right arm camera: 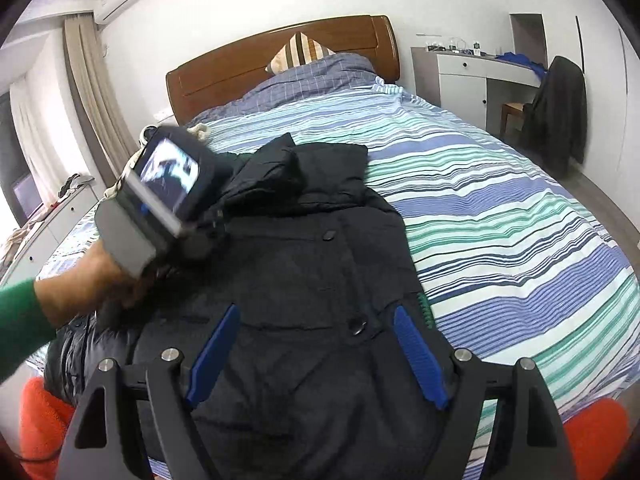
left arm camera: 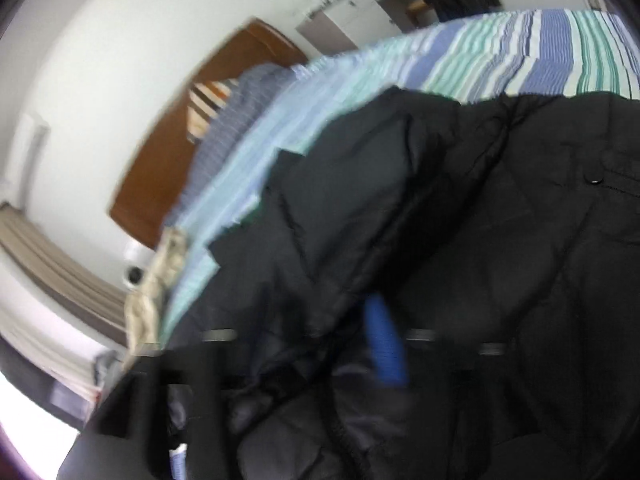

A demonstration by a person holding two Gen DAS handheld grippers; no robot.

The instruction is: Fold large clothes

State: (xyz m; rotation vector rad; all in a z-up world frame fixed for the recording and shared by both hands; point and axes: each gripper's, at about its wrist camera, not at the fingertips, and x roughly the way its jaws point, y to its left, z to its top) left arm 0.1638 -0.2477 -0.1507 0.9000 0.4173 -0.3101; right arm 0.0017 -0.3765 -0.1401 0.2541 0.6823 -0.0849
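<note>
Left gripper (left arm camera: 280, 364), your left view: blurred, jaws seemingly apart, nothing clearly clamped, over the black coat (left arm camera: 460, 240) on the striped bed (left arm camera: 500, 56).

Right gripper (right arm camera: 318, 354), your right view: jaws apart, empty, above the coat; your left hand (right arm camera: 92, 284) alongside.

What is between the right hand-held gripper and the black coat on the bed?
Nothing visible. The right hand-held gripper hangs open right over the black coat on the striped bed. The left hand-held gripper is off to the side.

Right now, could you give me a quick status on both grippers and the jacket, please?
Right gripper open above black jacket. Left gripper over jacket, state unclear. Jacket on striped bed.
</note>
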